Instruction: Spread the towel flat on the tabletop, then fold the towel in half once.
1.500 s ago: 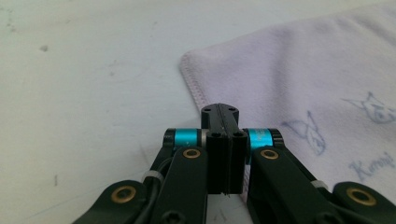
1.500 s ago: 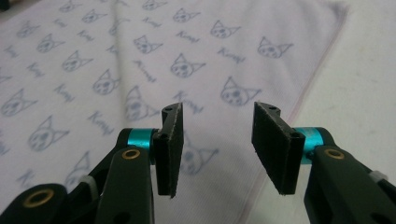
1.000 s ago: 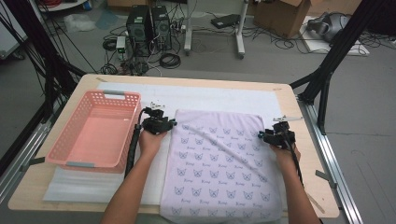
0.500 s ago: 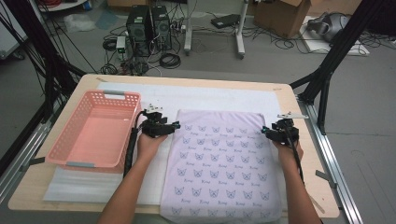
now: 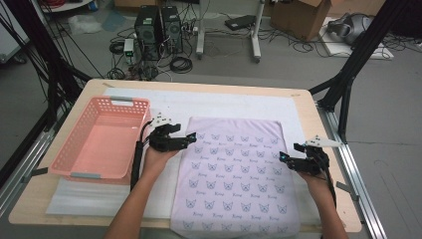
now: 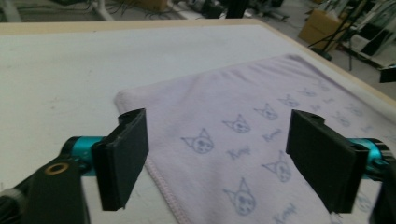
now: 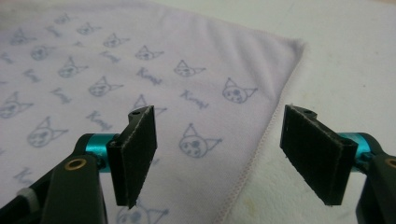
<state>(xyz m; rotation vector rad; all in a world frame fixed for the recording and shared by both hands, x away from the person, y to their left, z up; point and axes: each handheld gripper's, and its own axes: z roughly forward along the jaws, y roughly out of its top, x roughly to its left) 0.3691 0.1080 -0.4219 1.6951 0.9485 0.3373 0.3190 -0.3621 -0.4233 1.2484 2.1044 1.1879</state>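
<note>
A lavender towel (image 5: 234, 174) printed with small cat faces lies spread flat on the white mat. My left gripper (image 5: 190, 140) hovers at the towel's far left corner. Its jaws have just been opening and now stand wide apart above the towel's (image 6: 261, 93) hemmed edge, gripping nothing (image 6: 222, 149). My right gripper (image 5: 288, 153) hangs over the towel's right edge, about halfway along it. Its jaws have also just been opening and stand wide (image 7: 219, 154) over the towel's (image 7: 140, 56) hem, with no cloth pinched between them.
A pink plastic basket (image 5: 99, 144) stands empty at the left of the table, close to my left hand. The white mat (image 5: 224, 102) covers most of the wooden table top (image 5: 308, 107). Black frame legs, computers and cables stand on the floor beyond.
A raised crease that ran across the towel has gone and it now lies flat. Both grippers have let go of the far edge, opened wide and drawn back toward the person.
</note>
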